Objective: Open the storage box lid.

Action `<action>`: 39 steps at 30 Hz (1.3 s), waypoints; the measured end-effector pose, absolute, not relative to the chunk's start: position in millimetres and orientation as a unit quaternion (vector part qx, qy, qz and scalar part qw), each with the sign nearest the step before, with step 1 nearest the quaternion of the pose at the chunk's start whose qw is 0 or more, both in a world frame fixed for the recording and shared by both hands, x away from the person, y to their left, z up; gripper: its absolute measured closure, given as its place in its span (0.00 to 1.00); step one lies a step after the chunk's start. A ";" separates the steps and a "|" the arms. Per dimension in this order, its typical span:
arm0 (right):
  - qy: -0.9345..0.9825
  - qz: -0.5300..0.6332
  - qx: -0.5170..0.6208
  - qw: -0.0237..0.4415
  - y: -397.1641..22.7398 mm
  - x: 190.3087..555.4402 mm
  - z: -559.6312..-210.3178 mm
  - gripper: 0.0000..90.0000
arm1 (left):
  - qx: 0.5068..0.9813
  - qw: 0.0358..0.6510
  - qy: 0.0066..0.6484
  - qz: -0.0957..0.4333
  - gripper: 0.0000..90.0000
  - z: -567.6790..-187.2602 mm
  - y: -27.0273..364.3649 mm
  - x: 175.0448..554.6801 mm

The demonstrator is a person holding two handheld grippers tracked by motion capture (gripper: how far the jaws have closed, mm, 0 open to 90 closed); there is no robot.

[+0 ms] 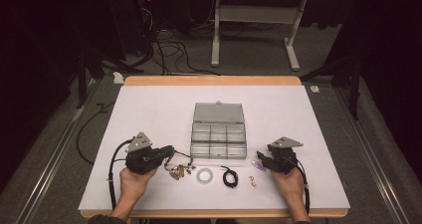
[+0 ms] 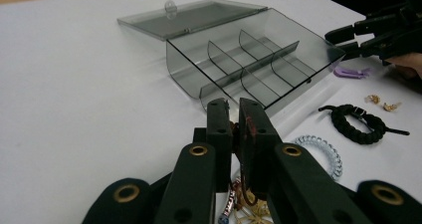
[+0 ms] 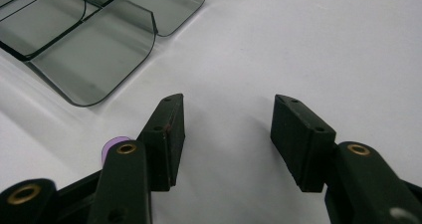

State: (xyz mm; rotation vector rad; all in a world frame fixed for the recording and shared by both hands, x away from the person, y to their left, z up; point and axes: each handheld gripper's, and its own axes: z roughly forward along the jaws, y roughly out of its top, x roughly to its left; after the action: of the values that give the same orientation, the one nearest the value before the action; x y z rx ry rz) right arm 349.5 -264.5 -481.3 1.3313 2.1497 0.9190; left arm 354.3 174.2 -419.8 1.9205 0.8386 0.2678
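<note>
My left gripper (image 1: pixel 170 151) (image 2: pixel 234 109) is shut on a necklace (image 1: pixel 179 170) with a dark cord and gold charms. The charms (image 2: pixel 249 209) hang below the jaws, just above the white table. A clear compartment box (image 1: pixel 219 137) (image 2: pixel 249 59) stands open at the middle, its lid laid back. My right gripper (image 1: pixel 261 157) (image 3: pixel 226 114) (image 2: pixel 348 40) is open beside the box's right end, with nothing between its fingers. A purple clip (image 1: pixel 257 165) (image 2: pixel 351 73) (image 3: pixel 113 145) lies by its left jaw.
In front of the box lie a clear spiral hair tie (image 1: pixel 204 175) (image 2: pixel 323 152), a black braided bracelet (image 1: pixel 230 176) (image 2: pixel 356 122) and small gold earrings (image 1: pixel 253 180) (image 2: pixel 383 103). The white table (image 1: pixel 149 104) ends at a wooden edge all round.
</note>
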 end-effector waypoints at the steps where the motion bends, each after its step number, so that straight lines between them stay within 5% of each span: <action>1: 0.779 0.333 0.482 0.224 -264.5 349.4 -481.3 0.53 | 0.790 0.495 0.345 0.111 0.94 -417.3 175.0 355.0; 39: 0.778 0.330 0.484 0.228 -264.6 349.6 -481.5 0.49 | 0.767 0.535 0.319 0.153 0.94 -346.7 180.2 364.2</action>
State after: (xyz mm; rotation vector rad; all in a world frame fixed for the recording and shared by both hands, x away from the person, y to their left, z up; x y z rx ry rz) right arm 349.6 -264.6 -481.5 1.3330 2.1423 0.9086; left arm 364.2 180.2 -346.7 1.8269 0.7586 0.3651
